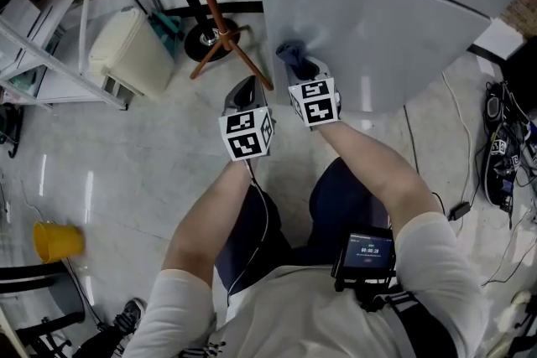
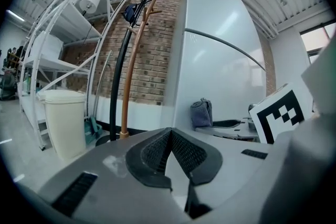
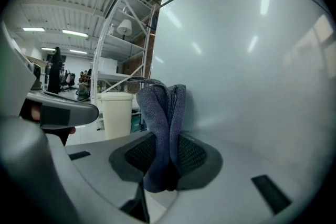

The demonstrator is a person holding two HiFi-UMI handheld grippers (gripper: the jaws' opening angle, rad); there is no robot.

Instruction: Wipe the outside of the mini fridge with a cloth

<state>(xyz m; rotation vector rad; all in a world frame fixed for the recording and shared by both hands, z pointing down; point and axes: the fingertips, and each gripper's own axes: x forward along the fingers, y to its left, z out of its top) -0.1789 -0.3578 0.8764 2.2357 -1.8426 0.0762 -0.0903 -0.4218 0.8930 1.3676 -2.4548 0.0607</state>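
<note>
The mini fridge (image 1: 377, 21) is a grey-white box with a curved seam across its front, filling the upper right of the head view. My right gripper (image 3: 167, 157) is shut on a folded grey-blue cloth (image 3: 163, 123), whose tip presses against the fridge face (image 3: 247, 76). From above, the cloth (image 1: 294, 56) pokes out ahead of the right gripper (image 1: 304, 73) at the fridge's lower left part. My left gripper (image 1: 245, 96) hangs just left of it, shut and empty, its jaws (image 2: 169, 157) closed together. The fridge (image 2: 220, 60) and cloth (image 2: 201, 113) show on its right.
A brown coat stand (image 1: 220, 17) with a black round base (image 1: 210, 38) stands left of the fridge. A cream bin (image 1: 134, 53) and white shelving (image 1: 50, 54) lie further left. A yellow bucket (image 1: 57, 241) sits on the floor. Cables (image 1: 503, 147) trail at right.
</note>
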